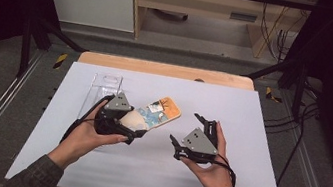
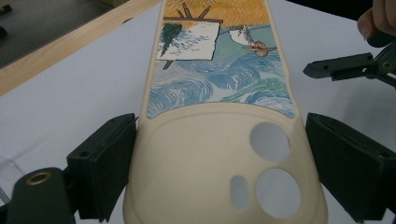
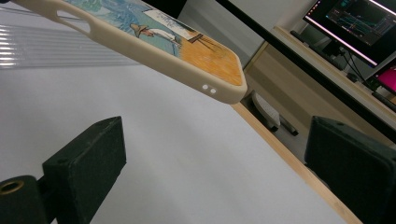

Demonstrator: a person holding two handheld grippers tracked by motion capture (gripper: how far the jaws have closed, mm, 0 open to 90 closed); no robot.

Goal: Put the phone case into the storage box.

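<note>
Left gripper view | cream phone case (image 2: 224,154), painted back | left hand-held gripper (image 2: 224,163) clamps it | right hand-held gripper (image 1: 188,132) wide, empty

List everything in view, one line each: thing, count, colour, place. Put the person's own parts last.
phone case: one, cream with a blue and orange painted picture, between the left gripper's jaws, lifted off the table.
clear plastic box: one, transparent, on the table's left half, behind the left gripper.
table: one, white top with a wooden far edge.
monitor: one, dark screen, on a desk beyond the table.
left gripper: one, black with a grey plate, shut on the phone case.
right gripper: one, black with a grey plate, jaws open, empty.
hands: two, in grey-green sleeves.
</note>
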